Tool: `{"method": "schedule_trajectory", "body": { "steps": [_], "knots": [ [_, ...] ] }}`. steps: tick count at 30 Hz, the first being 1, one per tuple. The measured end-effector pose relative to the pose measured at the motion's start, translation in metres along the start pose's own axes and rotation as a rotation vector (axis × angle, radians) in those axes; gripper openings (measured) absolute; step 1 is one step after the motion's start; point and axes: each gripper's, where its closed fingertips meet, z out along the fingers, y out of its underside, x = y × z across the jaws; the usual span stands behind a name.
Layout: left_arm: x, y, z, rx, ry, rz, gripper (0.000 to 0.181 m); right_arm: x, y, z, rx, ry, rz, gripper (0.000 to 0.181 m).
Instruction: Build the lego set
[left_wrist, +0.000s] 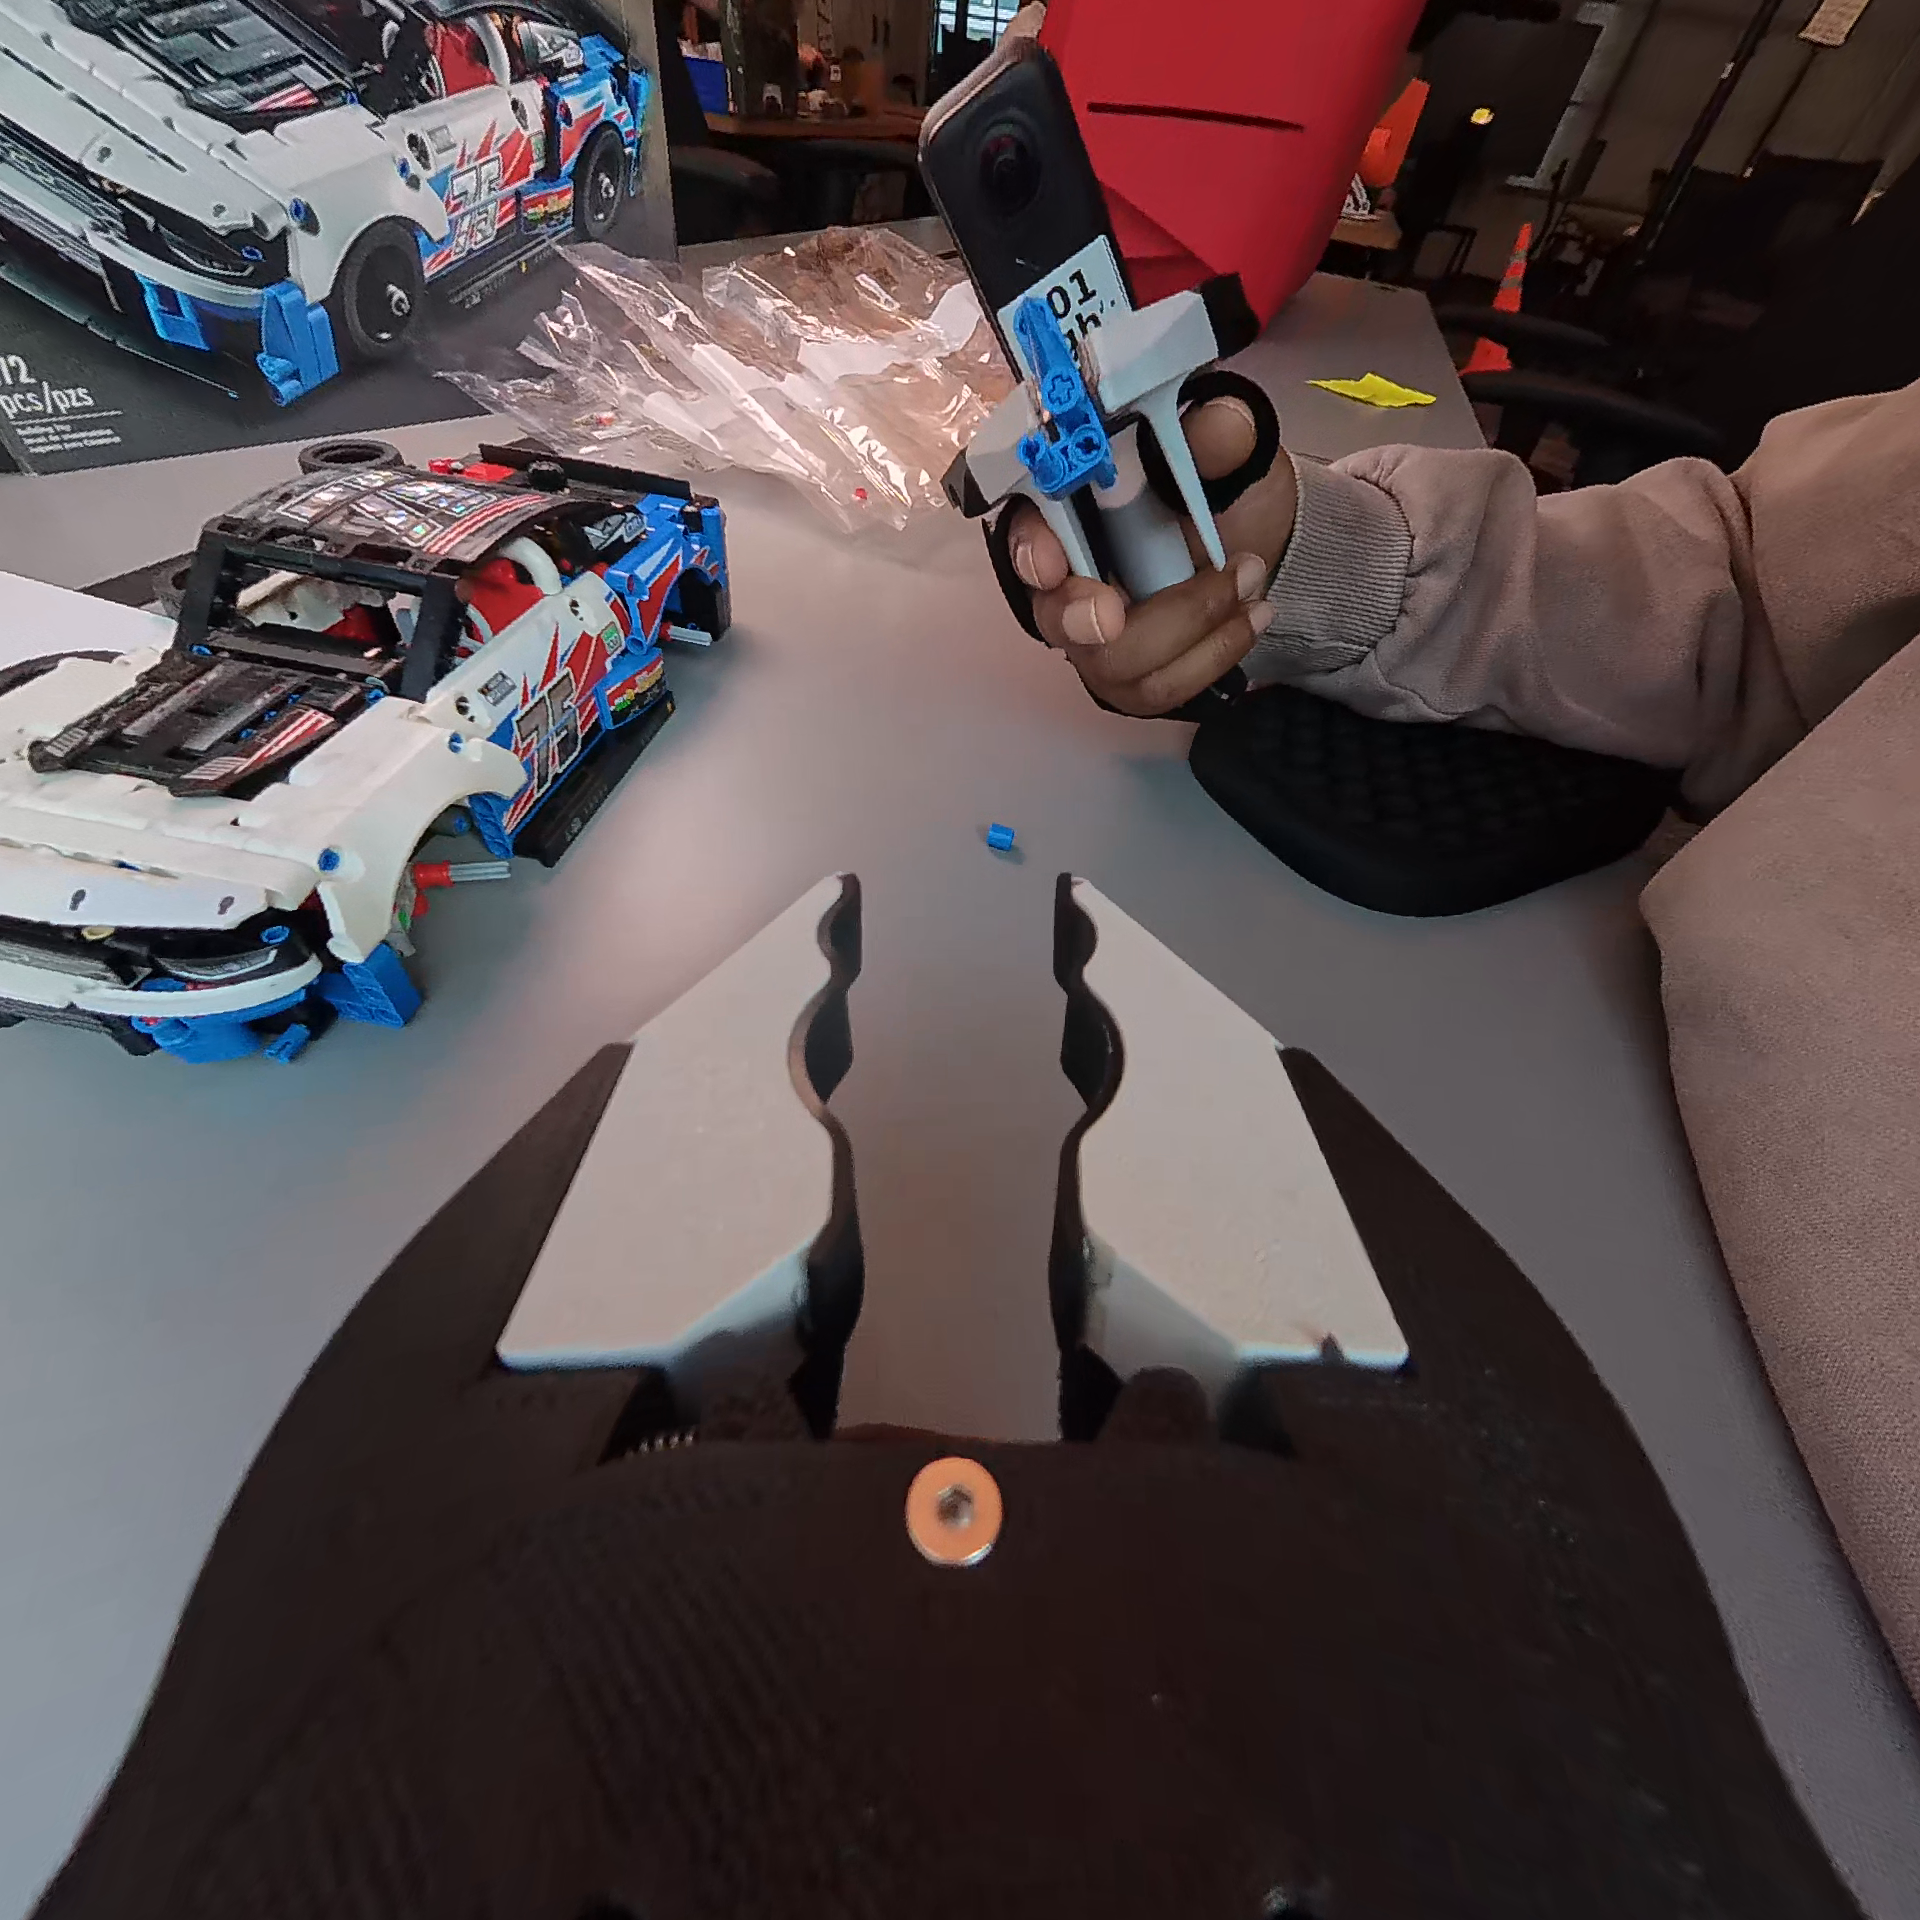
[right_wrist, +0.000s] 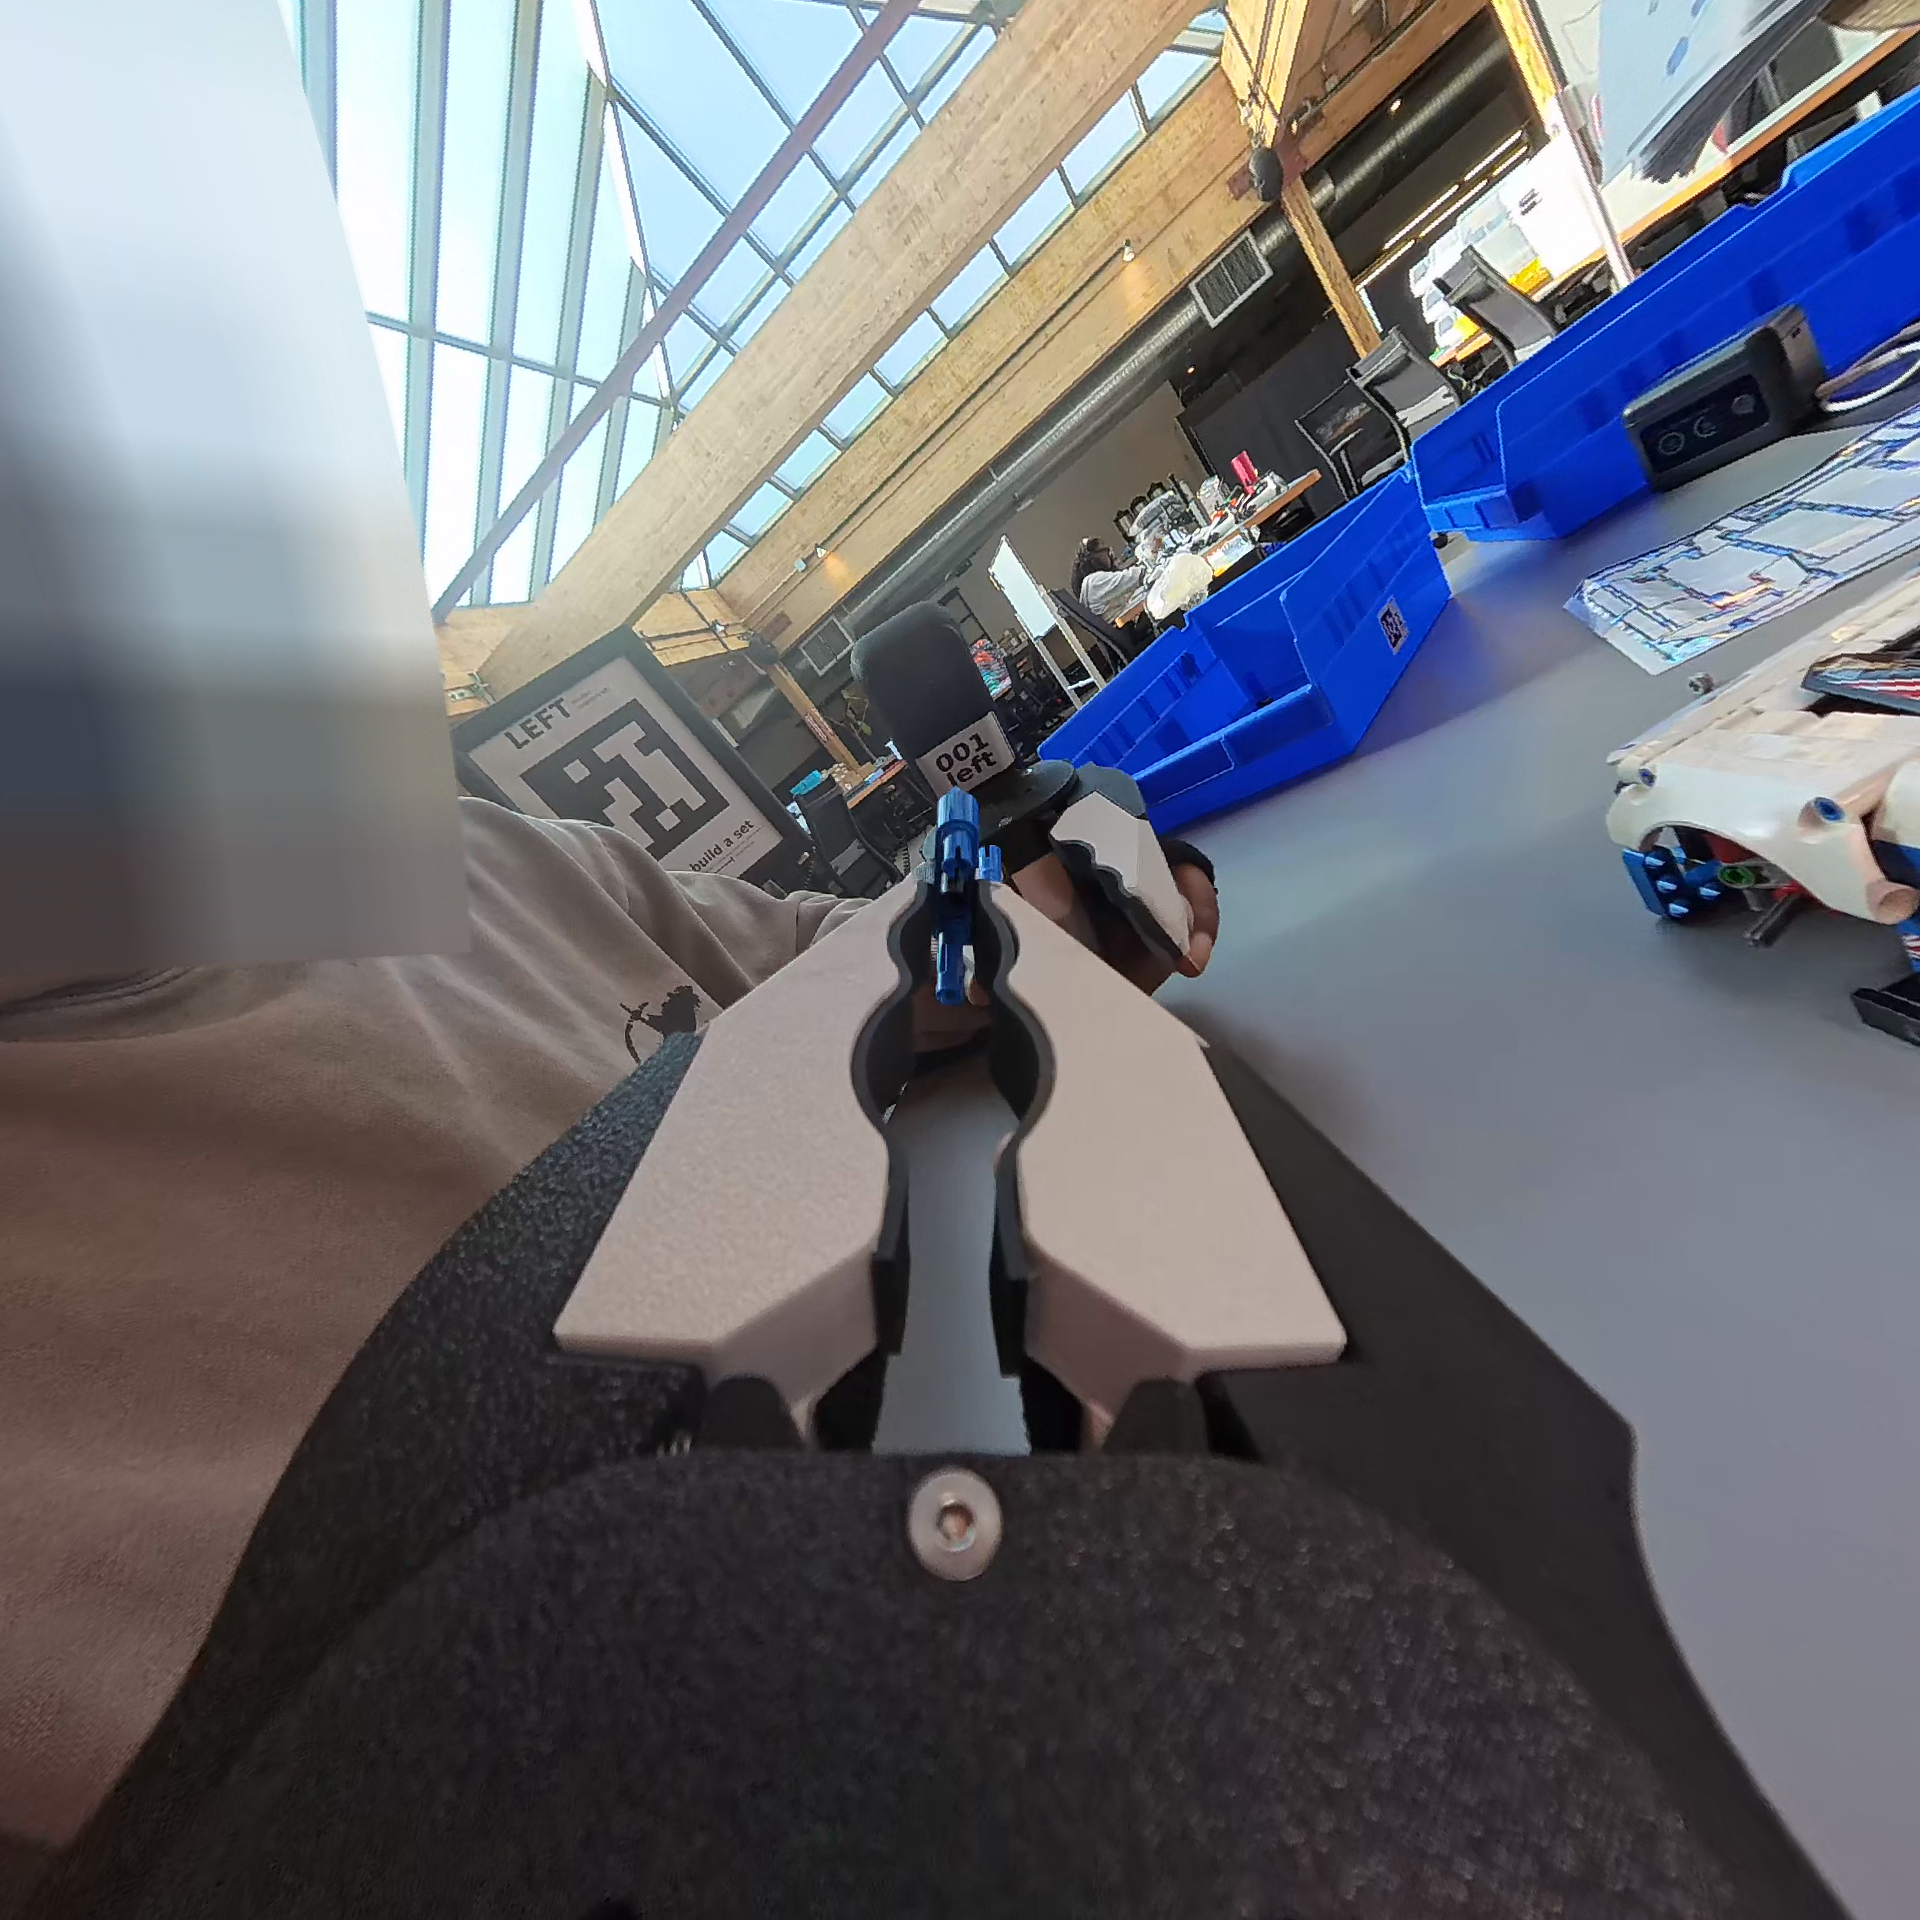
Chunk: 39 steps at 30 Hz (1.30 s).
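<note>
Car model (left_wrist: 343, 717) sits at the bench's (left_wrist: 883, 727) left side, nose toward the near edge, bodywork mostly on. Right hand-held gripper (left_wrist: 1049, 426), raised over mid-bench, pinches a blue angled connector (left_wrist: 1060, 405), long axis upright. Left hand-held gripper (left_wrist: 956, 894) gapes empty; tiny blue pin (left_wrist: 1000, 837) lies just ahead, nearer it.

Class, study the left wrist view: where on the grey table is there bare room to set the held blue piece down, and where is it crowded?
Free: the grey table between the car model and the black pad, apart from one small blue pin ahead of the open left gripper. Crowded: far left, with the box, plastic bags and car. The right gripper holds the blue piece.
</note>
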Motion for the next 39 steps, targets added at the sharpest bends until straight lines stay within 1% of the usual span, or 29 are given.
{"method": "schedule_trajectory", "body": {
  "steps": [3, 8, 15, 21, 30, 32, 36, 39],
  "knots": [
    [-0.002, -0.002, -0.002, 0.011, -0.010, 0.016, 0.028, 0.000, 0.001, 0.001, -0.004, -0.001, 0.001, 0.004],
    [-0.003, -0.002, -0.004, 0.005, -0.027, 0.061, 0.000, 0.000, 0.002, 0.001, -0.009, 0.000, 0.000, 0.004],
    [-0.009, -0.003, -0.006, 0.013, -0.056, 0.050, 0.000, 0.001, 0.001, 0.001, -0.005, 0.000, 0.000, 0.003],
    [-0.011, -0.004, -0.006, 0.018, -0.066, 0.036, 0.013, 0.000, -0.001, 0.001, 0.009, -0.008, 0.010, 0.004],
    [-0.010, -0.005, -0.006, 0.028, -0.048, -0.001, 0.016, 0.001, -0.001, 0.001, 0.014, 0.000, 0.029, 0.004],
    [-0.009, -0.005, -0.006, 0.031, -0.034, -0.013, 0.016, 0.007, 0.001, 0.002, 0.005, 0.030, 0.067, 0.003],
    [-0.006, -0.005, -0.004, 0.032, -0.012, -0.030, 0.018, 0.018, 0.007, 0.007, 0.008, 0.072, 0.209, 0.003],
    [-0.004, -0.004, -0.003, 0.026, -0.004, -0.029, 0.018, 0.023, 0.013, 0.011, -0.013, 0.104, 0.240, 0.004]
  ]
}}
